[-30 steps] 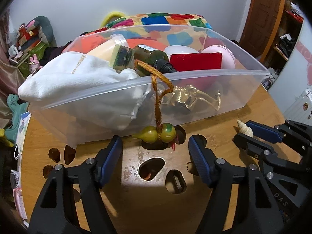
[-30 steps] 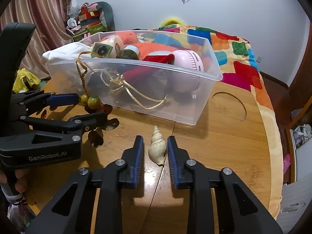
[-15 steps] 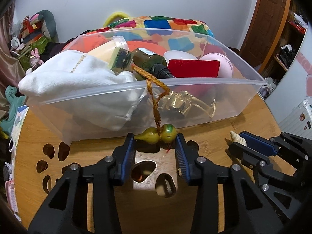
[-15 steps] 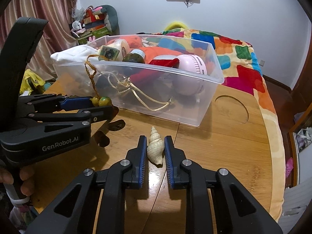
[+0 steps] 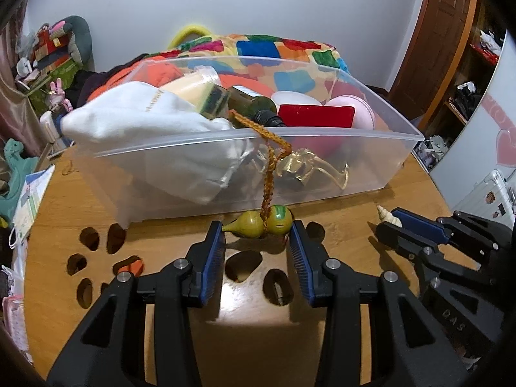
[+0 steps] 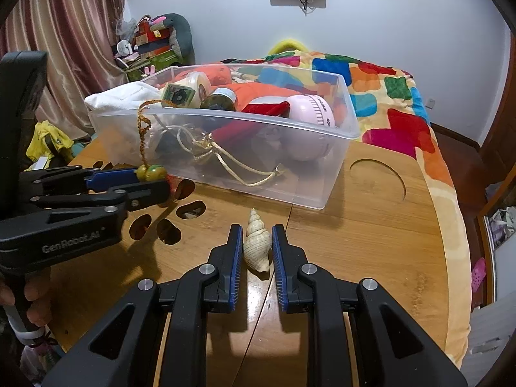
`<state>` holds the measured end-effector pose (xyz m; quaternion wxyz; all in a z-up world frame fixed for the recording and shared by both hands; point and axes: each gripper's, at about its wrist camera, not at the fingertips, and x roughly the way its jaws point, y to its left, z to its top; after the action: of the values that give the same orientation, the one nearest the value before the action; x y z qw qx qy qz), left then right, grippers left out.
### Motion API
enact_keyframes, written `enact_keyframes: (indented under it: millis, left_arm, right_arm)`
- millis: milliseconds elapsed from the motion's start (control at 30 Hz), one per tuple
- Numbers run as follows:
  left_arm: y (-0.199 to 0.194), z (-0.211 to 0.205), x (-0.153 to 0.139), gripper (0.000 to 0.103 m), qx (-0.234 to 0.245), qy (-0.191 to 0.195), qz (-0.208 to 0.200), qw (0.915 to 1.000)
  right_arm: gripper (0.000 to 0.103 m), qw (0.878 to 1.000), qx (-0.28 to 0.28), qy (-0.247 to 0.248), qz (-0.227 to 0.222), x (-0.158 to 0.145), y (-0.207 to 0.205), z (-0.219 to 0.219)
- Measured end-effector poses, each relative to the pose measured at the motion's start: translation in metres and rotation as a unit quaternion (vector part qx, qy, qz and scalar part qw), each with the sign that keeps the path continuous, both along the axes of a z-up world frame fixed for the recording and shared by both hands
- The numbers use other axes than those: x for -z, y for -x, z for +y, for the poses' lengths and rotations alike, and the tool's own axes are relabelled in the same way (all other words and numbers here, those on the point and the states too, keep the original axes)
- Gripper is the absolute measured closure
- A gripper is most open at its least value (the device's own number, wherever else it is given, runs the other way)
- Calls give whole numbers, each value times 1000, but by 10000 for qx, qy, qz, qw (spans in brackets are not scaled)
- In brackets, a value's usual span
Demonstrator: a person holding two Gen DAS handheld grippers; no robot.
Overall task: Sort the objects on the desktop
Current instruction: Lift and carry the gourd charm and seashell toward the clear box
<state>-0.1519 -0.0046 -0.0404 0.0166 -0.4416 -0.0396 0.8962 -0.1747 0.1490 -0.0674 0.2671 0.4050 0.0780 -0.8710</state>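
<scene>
A clear plastic bin (image 5: 322,161) full of objects stands on the wooden table; it also shows in the right wrist view (image 6: 322,167). A green gourd charm (image 5: 262,224) hangs from an orange cord (image 5: 269,174) over the bin's front wall. My left gripper (image 5: 258,235) is shut on the gourd, one pad on each side. A cream spiral seashell (image 6: 257,242) lies on the table. My right gripper (image 6: 257,242) is shut on the shell. The shell's tip (image 5: 387,214) pokes out in the left wrist view.
The bin holds a white cloth pouch (image 5: 138,116), a dark bottle (image 5: 254,106), a red box (image 5: 314,116), a pink round timer (image 6: 311,113) and gold cord. The table (image 6: 371,242) has cut-out holes (image 5: 243,262) and a round groove (image 6: 377,177). A colourful bedspread (image 6: 387,96) lies behind.
My left gripper moved forward and closed on the gourd charm. My right gripper closed on the seashell.
</scene>
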Motion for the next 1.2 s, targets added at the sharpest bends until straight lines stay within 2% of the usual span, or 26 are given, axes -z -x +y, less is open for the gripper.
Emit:
enact_keyframes:
  millis: [200,467,1200]
  left_arm:
    - [-8,-3,-9,62,-9,166,179,9997]
    - [-16,-6,-28,62,-2,347,507,9981]
    - [-6,-17,-70,62,94,294,978,9947]
  right_arm:
    - [86,10000,22,24,48,-6,-2,-1]
    - [86,9994,-39,66,350,-29,-10,-4]
    - [86,9952,-205,205,934,-79,-4,-14]
